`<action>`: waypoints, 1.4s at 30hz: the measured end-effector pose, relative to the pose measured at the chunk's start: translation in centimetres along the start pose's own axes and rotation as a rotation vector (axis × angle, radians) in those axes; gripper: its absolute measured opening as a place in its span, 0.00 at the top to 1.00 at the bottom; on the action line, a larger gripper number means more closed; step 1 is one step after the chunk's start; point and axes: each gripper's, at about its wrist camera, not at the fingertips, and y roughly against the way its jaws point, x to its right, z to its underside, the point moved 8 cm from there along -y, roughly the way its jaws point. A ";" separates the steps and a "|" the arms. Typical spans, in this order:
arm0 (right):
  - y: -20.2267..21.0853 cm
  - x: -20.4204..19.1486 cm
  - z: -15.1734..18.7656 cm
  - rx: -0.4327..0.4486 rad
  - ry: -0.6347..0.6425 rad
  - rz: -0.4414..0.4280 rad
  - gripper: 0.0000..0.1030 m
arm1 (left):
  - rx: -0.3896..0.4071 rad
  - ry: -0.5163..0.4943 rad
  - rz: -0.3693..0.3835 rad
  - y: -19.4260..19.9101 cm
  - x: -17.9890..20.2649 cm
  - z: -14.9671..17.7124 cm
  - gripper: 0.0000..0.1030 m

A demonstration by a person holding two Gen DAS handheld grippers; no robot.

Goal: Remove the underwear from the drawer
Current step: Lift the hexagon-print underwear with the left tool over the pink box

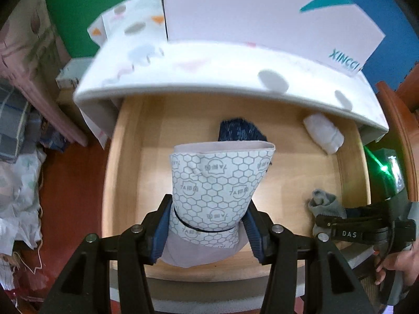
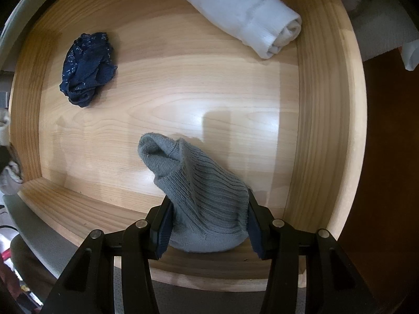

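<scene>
Two items gripped: left gripper (image 1: 207, 225) fingers clamp a hex-print roll (image 1: 217, 185) above the drawer (image 1: 123, 172); right gripper (image 2: 207, 225) fingers hold a grey sock (image 2: 207, 204), low inside; navy bundle (image 2: 86, 68) and white roll (image 2: 246, 15) still left.

I see a drawer (image 2: 327, 104) of pale, smooth wood with a glossy floor. The grey sock (image 2: 204, 204) is ribbed knit, the white roll (image 2: 243, 13) soft cloth, the blue underwear (image 2: 86, 68) crumpled fabric, and my tongs (image 2: 207, 225) matt black plastic.

Wooden drawer (image 2: 324, 120), open. On its floor: navy underwear (image 2: 86, 69) far left; white rolled cloth (image 2: 246, 13) far right; grey sock (image 2: 201, 198) near, centre-right.
</scene>
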 end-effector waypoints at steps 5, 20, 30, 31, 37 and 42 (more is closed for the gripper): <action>0.2 -0.4 0.1 0.000 -0.004 -0.006 0.55 | 0.102 -0.024 -0.018 2.6 0.3 -1.3 0.49; 0.5 0.1 0.0 0.000 -0.002 -0.020 0.55 | 0.344 -0.107 -0.070 12.3 1.6 -7.3 0.49; 0.9 0.3 -0.2 0.004 -0.011 -0.042 0.55 | 0.494 -0.086 -0.049 18.0 1.2 -15.8 0.49; 0.9 0.3 -0.2 0.004 -0.009 -0.044 0.55 | 0.493 -0.078 -0.045 18.0 1.1 -16.7 0.49; 1.0 0.1 -0.3 0.003 -0.018 -0.060 0.55 | 0.474 -0.041 -0.024 16.5 0.7 -21.2 0.49; 1.1 -0.3 -0.5 -0.001 -0.035 -0.093 0.55 | 0.443 -0.075 -0.073 13.7 1.1 -23.1 0.49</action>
